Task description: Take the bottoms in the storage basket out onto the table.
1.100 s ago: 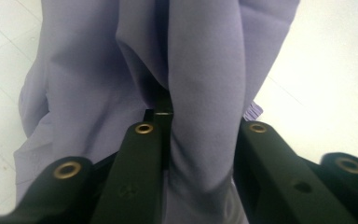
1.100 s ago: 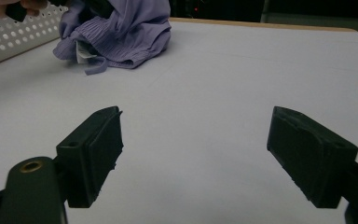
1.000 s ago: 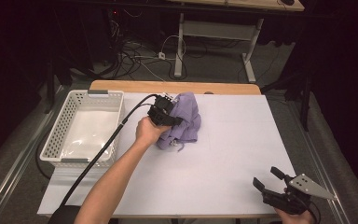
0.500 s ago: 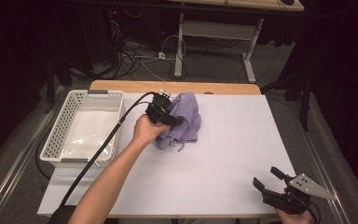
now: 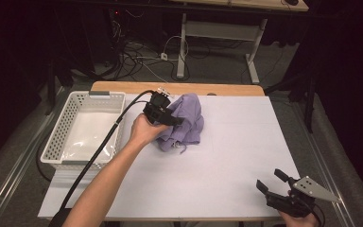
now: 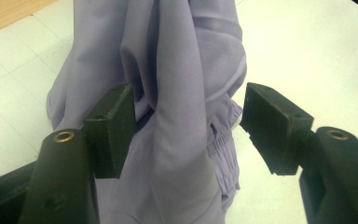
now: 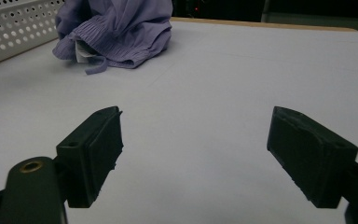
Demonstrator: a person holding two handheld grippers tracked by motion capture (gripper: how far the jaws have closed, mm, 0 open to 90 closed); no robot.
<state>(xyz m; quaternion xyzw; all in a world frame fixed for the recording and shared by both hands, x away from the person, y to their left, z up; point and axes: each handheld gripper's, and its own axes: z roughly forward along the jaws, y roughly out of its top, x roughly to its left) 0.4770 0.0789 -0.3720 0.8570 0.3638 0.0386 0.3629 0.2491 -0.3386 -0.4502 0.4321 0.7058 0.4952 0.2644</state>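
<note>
Cloth (image 6: 177, 93), purple, bunched: fold between spread jaws of left gripper (image 6: 189, 121), touching one jaw. Right gripper (image 7: 193, 158): jaws apart, empty, cloth well ahead.

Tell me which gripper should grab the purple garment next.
Left. The left gripper is open with a fold of the purple garment between its fingers; the right gripper sits open at the table's near edge.

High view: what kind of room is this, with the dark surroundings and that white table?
Probably a lab or recording studio, not a home. A white table stands among black curtains, loose cables lie on the floor behind, and a person works a purple cloth with a hand-held gripper beside a white basket.
</note>
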